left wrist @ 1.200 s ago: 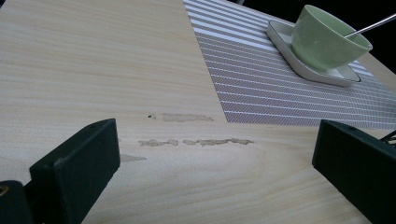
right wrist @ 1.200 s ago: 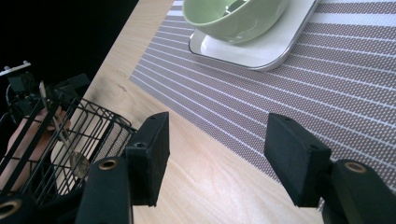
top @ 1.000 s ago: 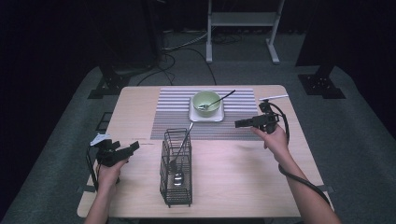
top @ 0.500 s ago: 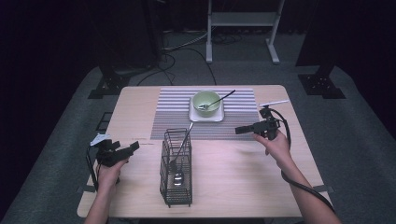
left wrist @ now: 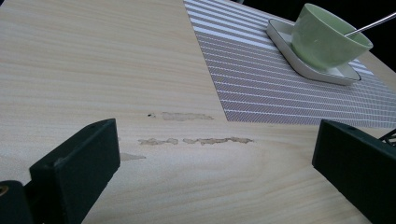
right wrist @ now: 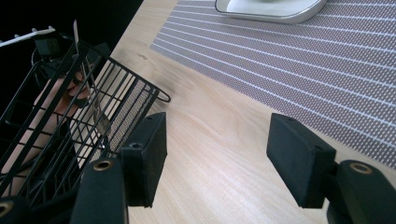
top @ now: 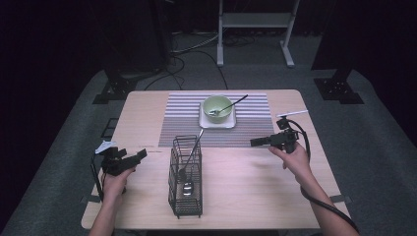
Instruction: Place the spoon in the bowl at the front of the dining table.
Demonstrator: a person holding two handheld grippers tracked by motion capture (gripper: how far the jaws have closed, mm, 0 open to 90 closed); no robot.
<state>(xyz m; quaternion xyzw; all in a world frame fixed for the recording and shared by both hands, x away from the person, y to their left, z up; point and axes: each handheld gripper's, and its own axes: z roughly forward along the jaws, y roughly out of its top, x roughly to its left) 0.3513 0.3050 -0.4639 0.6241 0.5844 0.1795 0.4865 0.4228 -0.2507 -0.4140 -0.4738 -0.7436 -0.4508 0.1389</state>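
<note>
A black wire basket (top: 186, 178) stands on the wooden table (top: 246, 196) near the front, holding a spoon (top: 191, 153) that leans out of its top. A green bowl (top: 218, 106) with another spoon (top: 235, 103) in it sits on a white square plate (top: 216, 123) on the striped placemat (top: 177, 123). My left gripper (top: 140, 156) rests left of the basket, open and holding nothing. In the left gripper view its jaws (left wrist: 217, 144) stand wide apart over bare wood, the bowl (left wrist: 327, 35) far ahead. My right gripper (top: 256, 142) is right of the basket, open (right wrist: 219, 135), with the basket (right wrist: 70, 126) on its left.
The placemat (right wrist: 303, 60) runs across the table's far half. A metal stand (top: 253, 22) and cables lie on the dark floor behind the table. Bare wood lies between the basket and my right gripper.
My right gripper has drawn back toward the table's near side, away from the bowl. The left gripper has stayed still.
</note>
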